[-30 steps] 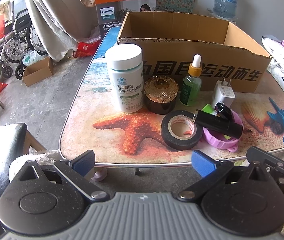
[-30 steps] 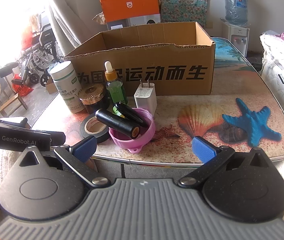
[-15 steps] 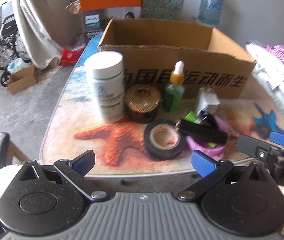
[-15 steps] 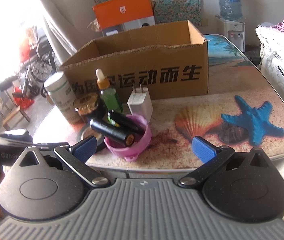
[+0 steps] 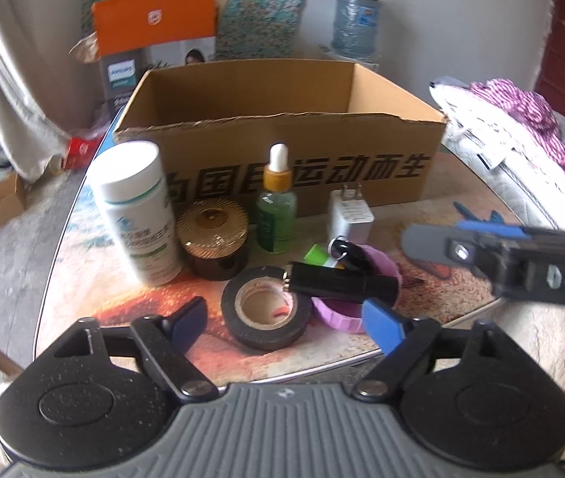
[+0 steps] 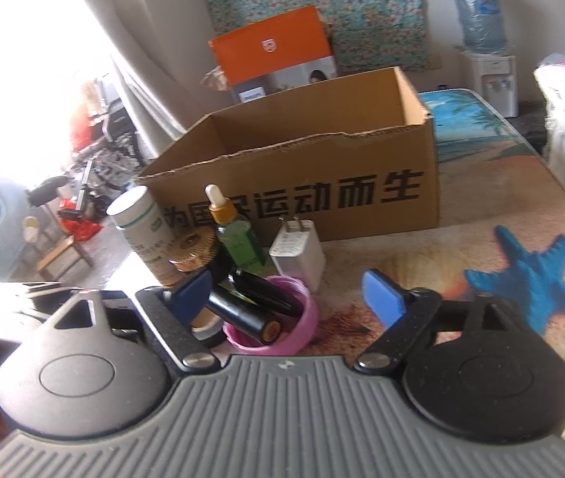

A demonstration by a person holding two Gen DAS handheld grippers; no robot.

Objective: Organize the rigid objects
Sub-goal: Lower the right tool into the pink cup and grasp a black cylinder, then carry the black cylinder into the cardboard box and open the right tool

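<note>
Clutter sits bunched at worktop [image 5: 83, 215] edge, in front of open box [image 5: 282, 119], prob. staged for loading into it. Tape [image 5: 266, 312] lies flat nearest left claw [image 5: 282, 318], just ahead between its tips, not touched. Cup [image 6: 270, 312] w/ 2 black tubes sits just ahead of right claw [image 6: 290, 294], left of centre. Both claws closing, nothing pinched yet. Bottle [image 5: 139, 211], jar [image 5: 214, 239], dropper [image 5: 276, 199], charger [image 5: 350, 215] stand behind, near box wall.
</note>
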